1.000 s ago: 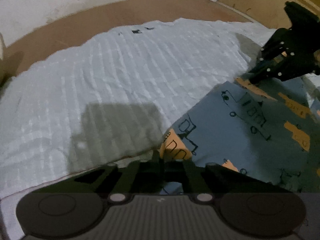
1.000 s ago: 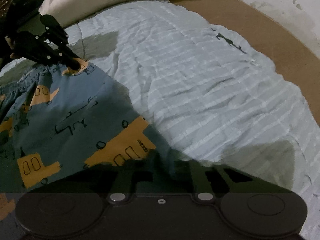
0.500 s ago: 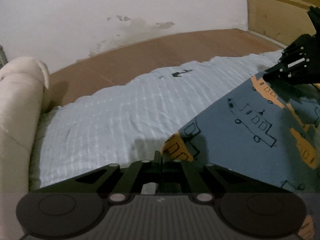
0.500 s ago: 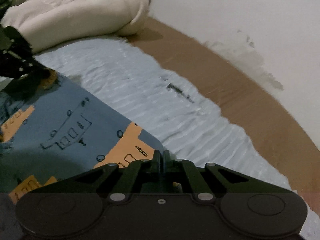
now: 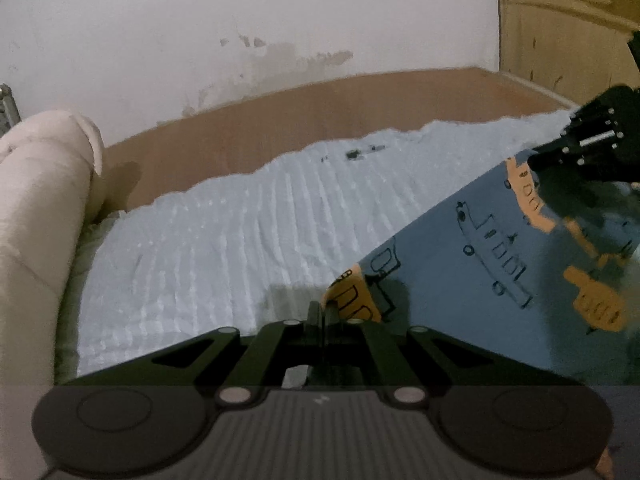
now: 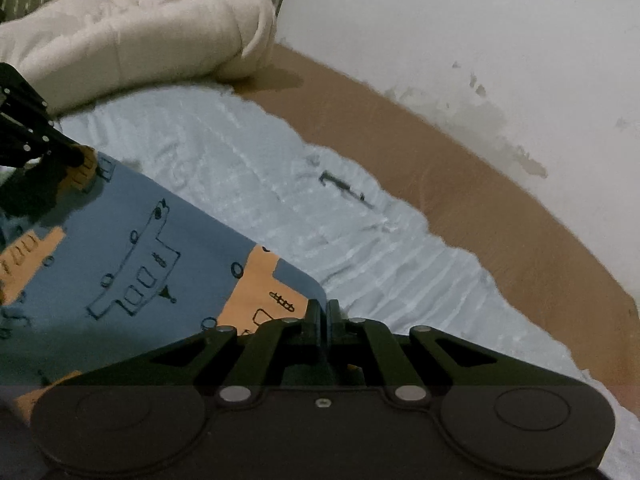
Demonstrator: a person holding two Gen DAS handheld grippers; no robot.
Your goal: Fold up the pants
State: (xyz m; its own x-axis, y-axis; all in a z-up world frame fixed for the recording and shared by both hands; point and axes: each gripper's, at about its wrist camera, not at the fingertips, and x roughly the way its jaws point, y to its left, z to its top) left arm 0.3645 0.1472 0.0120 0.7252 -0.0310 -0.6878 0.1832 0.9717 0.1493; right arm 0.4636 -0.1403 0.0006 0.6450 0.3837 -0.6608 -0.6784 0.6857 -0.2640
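Note:
The pants (image 5: 460,272) are blue with orange and black vehicle prints. They hang stretched in the air above the bed between my two grippers. My left gripper (image 5: 322,310) is shut on one corner of the pants' edge. My right gripper (image 6: 323,308) is shut on the other corner of the pants (image 6: 140,256). In the left wrist view the right gripper (image 5: 536,160) shows at the far right; in the right wrist view the left gripper (image 6: 78,154) shows at the far left. The lower part of the pants is out of view.
A light blue ribbed bedsheet (image 5: 240,232) covers the bed, with a brown mattress edge (image 6: 500,208) along a stained white wall (image 5: 240,20). A cream rolled duvet (image 6: 120,40) lies at the head end. A wooden panel (image 5: 560,20) stands at the far right.
Both grippers have lifted the pants' edge up off the bed and tilted upward, so the wall and duvet now show. Both stayed shut on the fabric.

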